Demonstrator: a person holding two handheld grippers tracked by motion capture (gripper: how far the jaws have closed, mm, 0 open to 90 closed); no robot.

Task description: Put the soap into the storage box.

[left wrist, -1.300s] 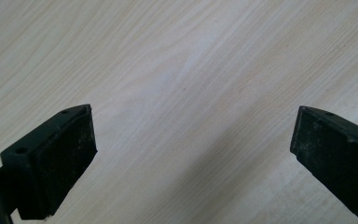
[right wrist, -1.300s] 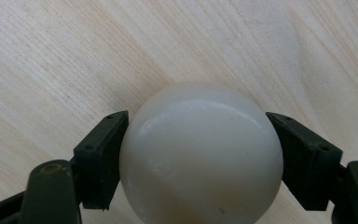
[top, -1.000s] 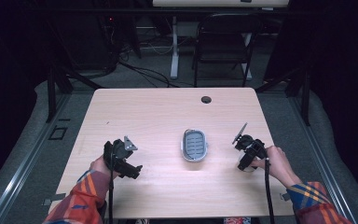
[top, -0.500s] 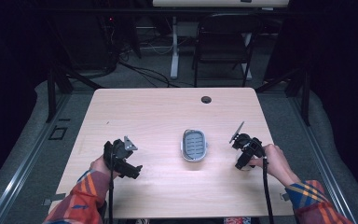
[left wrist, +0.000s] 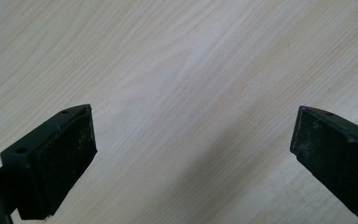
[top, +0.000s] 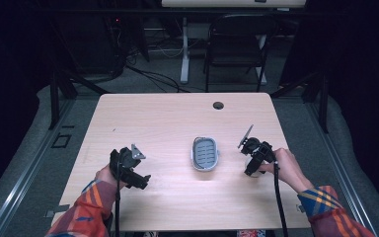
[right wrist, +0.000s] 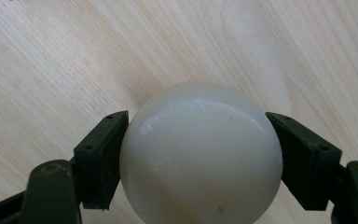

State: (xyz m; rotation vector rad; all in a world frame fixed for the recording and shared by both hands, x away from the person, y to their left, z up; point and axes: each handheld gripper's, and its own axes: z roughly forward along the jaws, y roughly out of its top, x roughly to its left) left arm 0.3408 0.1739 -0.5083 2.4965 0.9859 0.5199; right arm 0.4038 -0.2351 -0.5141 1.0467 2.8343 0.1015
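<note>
A smooth white ball point(right wrist: 200, 158) sits between the jaws of my right gripper point(right wrist: 198, 123), both pads pressing on its sides just above the wooden table. In the high view the right gripper point(top: 251, 168) is at the table's right, a short way right of a small grey oval dish point(top: 194, 154) with a ribbed inside. A bit of the white ball point(top: 249, 162) peeks out under the gripper. My left gripper point(top: 137, 178) rests at the front left, far from the dish. Its jaws point(left wrist: 193, 116) stand wide apart over bare wood.
The light wooden table point(top: 168, 118) has a round cable hole point(top: 218, 105) near its far edge. A dark chair point(top: 237, 44) and cables stand on the floor behind the table.
My right gripper has shifted slightly left toward the dish, still holding the ball. The left gripper has not moved.
</note>
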